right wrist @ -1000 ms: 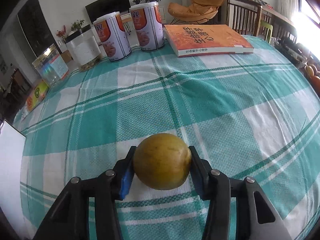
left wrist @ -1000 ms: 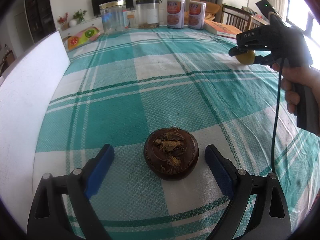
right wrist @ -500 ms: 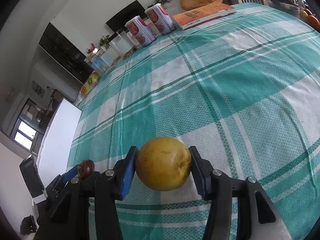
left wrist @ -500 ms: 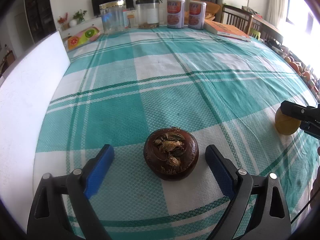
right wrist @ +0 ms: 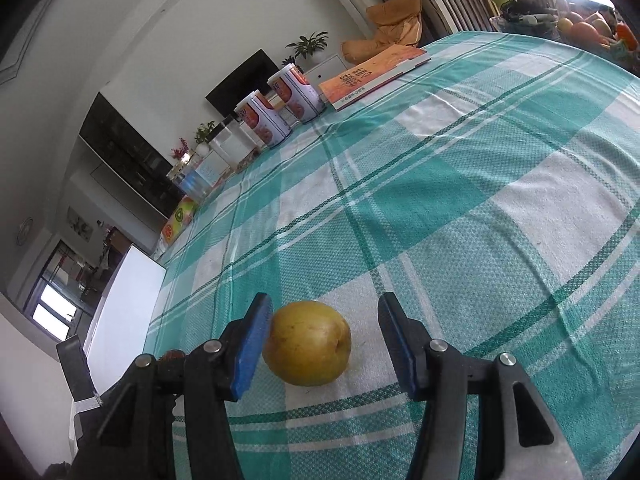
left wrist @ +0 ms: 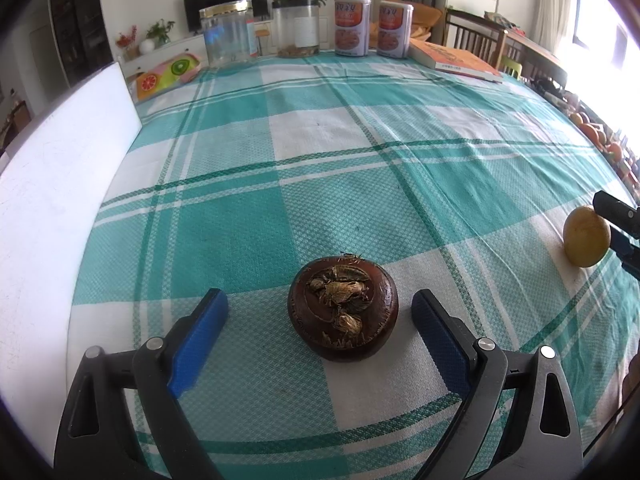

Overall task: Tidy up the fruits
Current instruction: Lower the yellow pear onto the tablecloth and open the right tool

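Note:
A dark brown mangosteen [left wrist: 343, 312] sits on the checked tablecloth between the spread blue pads of my left gripper [left wrist: 320, 320], which is open and does not touch it. A yellow pear [right wrist: 307, 349] rests on the cloth inside my right gripper [right wrist: 324, 340], which is open; its left pad is close against the pear and the right pad stands apart. In the left wrist view the pear [left wrist: 586, 236] lies at the far right with the right gripper's fingers [left wrist: 616, 216] beside it.
A white board [left wrist: 52, 184] stands along the table's left side. At the far edge stand a clear jar [left wrist: 228, 38], a plant container [left wrist: 298, 30], two tins [left wrist: 352, 26] and an orange book [left wrist: 456, 60]. More fruit [right wrist: 584, 30] lies beyond the table.
My right gripper carried the pear down to the cloth to the right of the mangosteen and opened, letting it go. My left gripper stayed open around the mangosteen.

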`<move>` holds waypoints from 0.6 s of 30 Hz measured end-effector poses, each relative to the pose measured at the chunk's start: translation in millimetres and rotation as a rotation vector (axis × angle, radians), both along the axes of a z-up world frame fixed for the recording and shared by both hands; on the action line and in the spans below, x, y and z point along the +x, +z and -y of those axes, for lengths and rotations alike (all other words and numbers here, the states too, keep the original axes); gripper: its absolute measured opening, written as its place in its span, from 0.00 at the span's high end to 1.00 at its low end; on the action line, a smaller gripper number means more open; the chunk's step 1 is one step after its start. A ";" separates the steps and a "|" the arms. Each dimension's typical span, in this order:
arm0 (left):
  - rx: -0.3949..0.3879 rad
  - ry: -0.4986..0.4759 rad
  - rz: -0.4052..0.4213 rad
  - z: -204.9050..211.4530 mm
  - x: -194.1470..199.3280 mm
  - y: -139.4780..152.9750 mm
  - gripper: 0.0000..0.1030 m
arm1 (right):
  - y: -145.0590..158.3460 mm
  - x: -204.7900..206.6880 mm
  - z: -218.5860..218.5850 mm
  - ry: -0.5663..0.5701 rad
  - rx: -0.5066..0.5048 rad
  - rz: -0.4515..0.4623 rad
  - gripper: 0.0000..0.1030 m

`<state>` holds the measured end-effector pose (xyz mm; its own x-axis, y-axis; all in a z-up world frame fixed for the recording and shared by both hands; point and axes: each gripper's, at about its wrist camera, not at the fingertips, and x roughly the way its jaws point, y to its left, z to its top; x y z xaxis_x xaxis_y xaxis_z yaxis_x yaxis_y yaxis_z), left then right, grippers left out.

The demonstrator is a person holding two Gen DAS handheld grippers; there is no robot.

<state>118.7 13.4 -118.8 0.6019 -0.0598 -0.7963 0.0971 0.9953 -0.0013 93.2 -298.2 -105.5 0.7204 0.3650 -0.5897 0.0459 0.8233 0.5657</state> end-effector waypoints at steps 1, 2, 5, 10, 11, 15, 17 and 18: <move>0.000 0.000 0.000 -0.4 0.1 0.0 0.08 | 0.6 -0.9 1.0 -0.005 0.000 0.001 0.46; 0.000 0.000 0.000 -0.3 0.1 0.0 0.08 | 0.9 -1.3 1.5 -0.007 0.002 0.004 0.46; 0.000 0.000 0.000 0.6 0.1 -0.2 0.08 | 1.0 -3.1 2.2 -0.010 0.005 0.002 0.46; -0.002 0.000 0.000 -0.5 0.3 -0.2 0.08 | 8.0 -9.5 6.6 -0.029 -0.004 0.026 0.45; -0.006 -0.002 -0.001 -0.1 0.2 -0.5 0.08 | 12.6 -14.5 11.2 -0.050 0.000 0.050 0.41; -0.013 -0.004 -0.001 -1.5 0.2 -1.0 0.08 | 28.5 -39.1 36.0 -0.196 -0.017 0.128 0.31; -0.011 -0.003 -0.001 -1.0 0.3 -1.0 0.08 | 33.5 -41.8 36.3 -0.202 -0.081 0.125 0.31; -0.012 -0.003 -0.001 -1.5 0.4 -1.0 0.08 | 35.7 -40.6 31.7 -0.173 -0.108 0.125 0.31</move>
